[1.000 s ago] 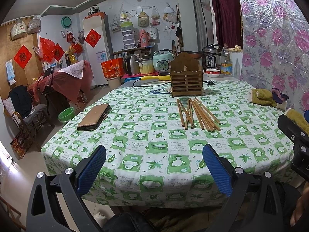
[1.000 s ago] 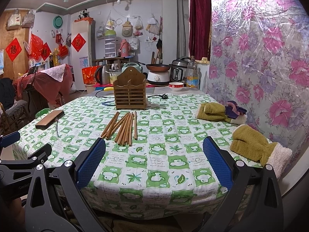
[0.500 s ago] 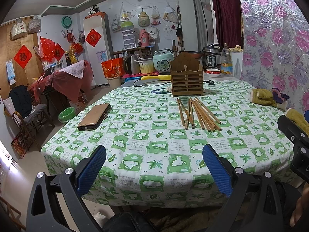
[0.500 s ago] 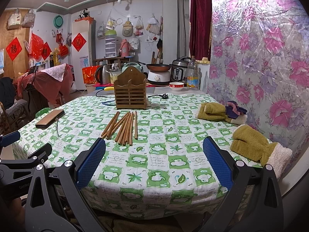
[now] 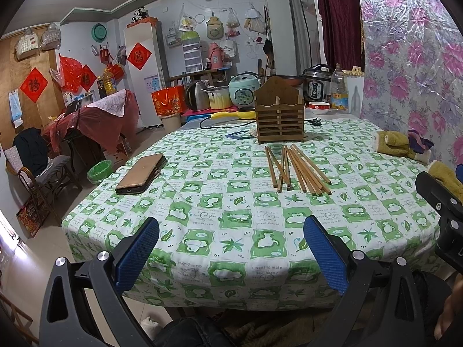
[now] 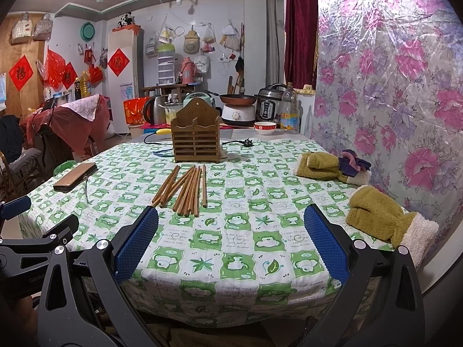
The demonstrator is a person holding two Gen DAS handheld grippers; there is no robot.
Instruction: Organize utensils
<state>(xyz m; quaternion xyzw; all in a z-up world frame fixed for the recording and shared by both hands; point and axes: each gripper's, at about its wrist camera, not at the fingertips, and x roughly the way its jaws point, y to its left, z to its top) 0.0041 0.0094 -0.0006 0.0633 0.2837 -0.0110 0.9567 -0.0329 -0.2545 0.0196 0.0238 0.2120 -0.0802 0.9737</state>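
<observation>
Left wrist view: the left gripper hangs at the near edge of the counter, its blue-padded jaws spread wide and released, with nothing between them and nothing touched. It points level across the green-and-white checked cloth toward the far side. The wooden chopsticks lie loose in a fanned bundle on the cloth, well ahead of the jaws and a little to the right. Just beyond their far tips stands the slatted wooden utensil holder, upright near the far edge of the counter. A phone in a brown case lies flat to the left, well apart from the chopsticks. At the right edge part of the right gripper's black frame shows, and low in that corner the edge of a hand.

Right wrist view: the right gripper is also held low over the near edge of the counter, jaws wide apart and empty, touching nothing. The chopsticks lie ahead and slightly left of it, their far ends close to the utensil holder. Two olive fleece mittens rest on the cloth to the right, beside the floral wall covering. The phone lies at the left, and the left gripper's frame shows in the lower left corner.
</observation>
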